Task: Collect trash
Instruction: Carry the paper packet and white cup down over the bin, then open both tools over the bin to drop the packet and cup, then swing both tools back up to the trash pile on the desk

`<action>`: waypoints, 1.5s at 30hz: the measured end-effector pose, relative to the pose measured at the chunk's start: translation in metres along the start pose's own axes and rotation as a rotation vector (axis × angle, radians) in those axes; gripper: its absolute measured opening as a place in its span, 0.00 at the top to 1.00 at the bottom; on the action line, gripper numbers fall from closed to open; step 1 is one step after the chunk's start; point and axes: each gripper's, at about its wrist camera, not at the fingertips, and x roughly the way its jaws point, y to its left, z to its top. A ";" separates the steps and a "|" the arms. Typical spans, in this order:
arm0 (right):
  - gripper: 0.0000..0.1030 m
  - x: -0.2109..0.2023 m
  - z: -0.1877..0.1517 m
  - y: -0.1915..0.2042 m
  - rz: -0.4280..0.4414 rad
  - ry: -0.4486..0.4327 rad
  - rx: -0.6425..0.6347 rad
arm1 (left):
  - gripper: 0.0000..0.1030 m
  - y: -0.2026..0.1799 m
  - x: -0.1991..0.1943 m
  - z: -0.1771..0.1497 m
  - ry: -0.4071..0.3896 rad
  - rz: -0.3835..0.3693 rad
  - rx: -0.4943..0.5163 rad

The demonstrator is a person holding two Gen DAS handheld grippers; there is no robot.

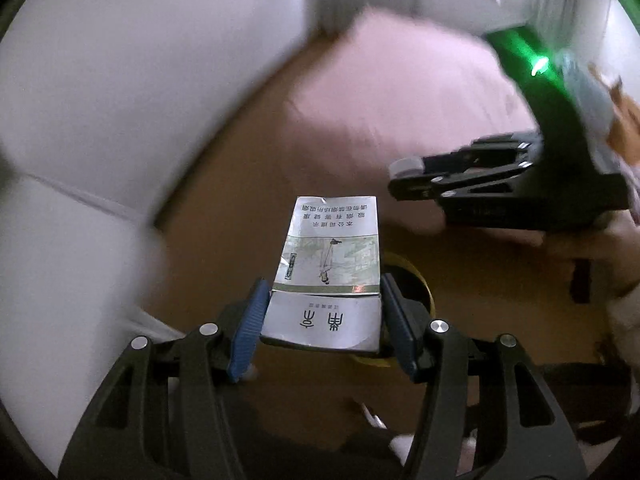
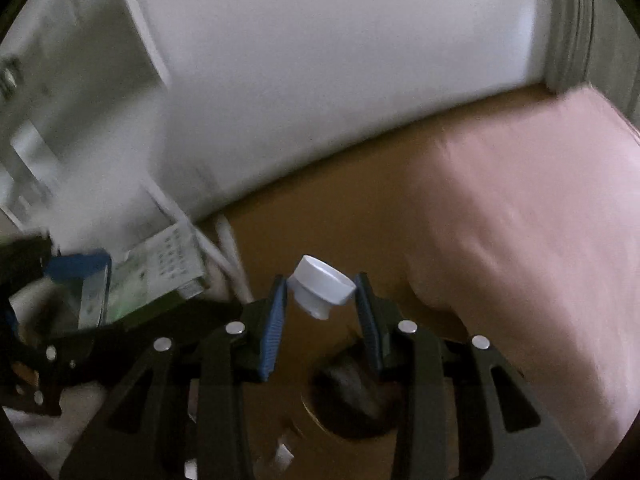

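Cardboard cigarette pack [image 1: 326,276] clamped in left gripper [image 1: 324,320], white cap [image 2: 322,286] in right gripper [image 2: 322,308]; carry step, next release both over bin [image 2: 352,400] below.

We angle both tools steeply downward, the left tool [image 1: 324,316] clamped on a flat pack and the right tool [image 2: 322,300] pinching a small cap.

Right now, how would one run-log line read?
left tool: grips cigarette pack | right tool: grips white cap | bin: below
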 end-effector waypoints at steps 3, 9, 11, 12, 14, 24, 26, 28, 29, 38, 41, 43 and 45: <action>0.66 0.063 -0.051 -0.046 0.036 0.154 0.136 | 0.46 -0.012 0.099 -0.008 0.224 -0.044 -0.029; 0.66 0.122 -0.091 -0.085 0.076 0.275 0.281 | 0.47 -0.018 0.210 -0.013 0.452 -0.019 -0.078; 0.66 0.123 -0.090 -0.086 0.088 0.270 0.291 | 0.47 -0.021 0.215 -0.010 0.455 -0.051 -0.092; 0.66 0.124 -0.090 -0.087 0.095 0.265 0.298 | 0.47 -0.025 0.216 -0.008 0.459 -0.061 -0.090; 0.66 0.125 -0.093 -0.093 0.108 0.256 0.324 | 0.47 -0.021 0.213 -0.005 0.457 -0.069 -0.091; 0.17 0.096 -0.090 -0.132 0.079 0.161 0.526 | 0.10 -0.021 0.183 -0.008 0.327 -0.166 -0.143; 0.17 0.071 -0.084 -0.141 -0.033 0.099 0.553 | 0.10 -0.020 0.154 -0.003 0.218 -0.157 -0.136; 0.17 0.033 -0.068 -0.132 -0.210 -0.007 0.500 | 0.10 -0.017 0.096 0.002 0.019 -0.183 -0.143; 0.14 0.012 -0.059 -0.121 -0.288 -0.085 0.442 | 0.09 -0.016 0.067 0.004 -0.061 -0.201 -0.149; 0.06 -0.070 0.028 0.041 -0.283 -0.476 0.026 | 0.06 0.073 -0.158 -0.035 -0.517 0.276 -0.200; 0.06 -0.070 0.060 0.104 -0.150 -0.505 -0.088 | 0.06 0.132 -0.196 -0.073 -0.533 0.507 -0.345; 0.06 -0.063 0.081 0.154 -0.068 -0.516 -0.172 | 0.06 0.173 -0.218 -0.106 -0.505 0.619 -0.467; 0.06 -0.051 0.098 0.200 0.009 -0.498 -0.238 | 0.06 0.210 -0.240 -0.143 -0.476 0.703 -0.594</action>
